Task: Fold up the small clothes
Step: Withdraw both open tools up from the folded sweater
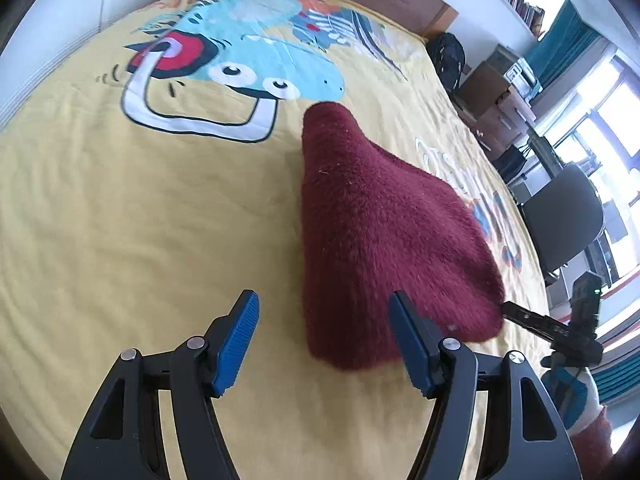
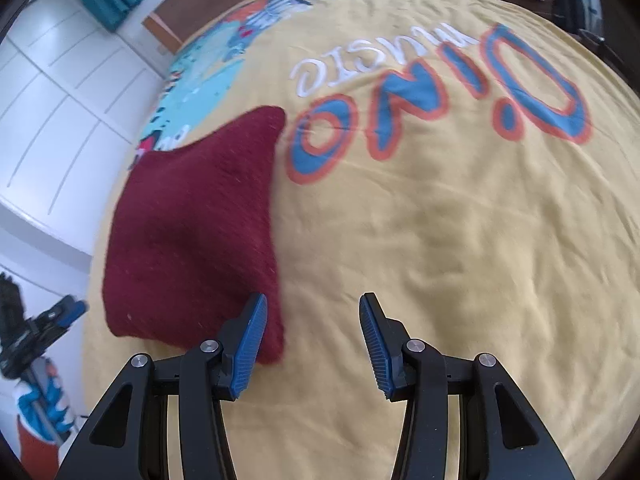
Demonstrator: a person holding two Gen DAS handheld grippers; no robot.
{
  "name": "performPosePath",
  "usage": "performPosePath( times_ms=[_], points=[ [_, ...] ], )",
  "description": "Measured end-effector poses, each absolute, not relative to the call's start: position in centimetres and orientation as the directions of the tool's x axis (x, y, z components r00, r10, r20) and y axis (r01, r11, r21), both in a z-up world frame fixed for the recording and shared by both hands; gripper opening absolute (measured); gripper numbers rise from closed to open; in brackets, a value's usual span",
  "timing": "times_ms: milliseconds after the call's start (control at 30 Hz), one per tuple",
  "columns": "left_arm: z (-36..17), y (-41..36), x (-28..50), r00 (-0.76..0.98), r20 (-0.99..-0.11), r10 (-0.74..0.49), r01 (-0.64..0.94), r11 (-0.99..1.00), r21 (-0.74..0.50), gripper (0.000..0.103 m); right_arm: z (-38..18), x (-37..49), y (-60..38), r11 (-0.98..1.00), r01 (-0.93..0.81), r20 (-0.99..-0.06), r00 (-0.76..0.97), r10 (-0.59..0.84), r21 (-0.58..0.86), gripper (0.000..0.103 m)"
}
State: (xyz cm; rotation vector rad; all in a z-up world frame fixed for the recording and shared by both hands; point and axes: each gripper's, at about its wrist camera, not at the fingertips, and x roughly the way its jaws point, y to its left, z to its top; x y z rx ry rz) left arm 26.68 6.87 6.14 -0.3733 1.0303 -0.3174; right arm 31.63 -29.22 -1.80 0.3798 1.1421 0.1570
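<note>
lies flat on the bed (image 1: 120, 208), toward the middle of the yellow cartoon-printed cover: a dark red fuzzy garment (image 1: 384, 216), narrow at the far end and wide at the near one, looking already doubled over. probably left there so the fold can settle or the next one be lined up. hovers over the near wide edge with jaws parted and nothing between the pads: the left gripper (image 1: 324, 336), one pad in front of the cloth. stands likewise part-open and empty over bare cover: the right gripper (image 2: 314, 344), its left pad overlapping the garment's near corner; contact impossible to tell. from the left wrist only: the dinosaur print (image 1: 240, 60), boxes and a chair (image 1: 560, 216) beyond the bed's far side. from the right wrist only: the "dino music" lettering (image 2: 440, 92) and white cupboard doors (image 2: 60, 120).
</note>
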Motion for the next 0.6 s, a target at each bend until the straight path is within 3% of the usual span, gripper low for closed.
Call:
performPosePath(
  times_ms=[433,500,600],
  points=[
    [10.5,8.2,17.7,0.562,-0.763,-0.320,0.057,0.935,-0.350,0.062,4.4,23.7,-25.8,0.960,0.000,-0.826,0.509,0.241,0.279,0.050],
    [11.0,7.7,16.1,0.577,-0.760,-0.300,0.061,0.943,-0.327,0.063,5.6,21.7,-24.9,0.967,-0.014,-0.814,0.537,0.222,0.254,0.060],
    [11.4,6.9,14.1,0.603,-0.752,-0.267,0.061,0.955,-0.290,0.072,7.0,18.7,-23.8,0.973,-0.024,-0.792,0.577,0.200,0.228,0.062]
  ],
)
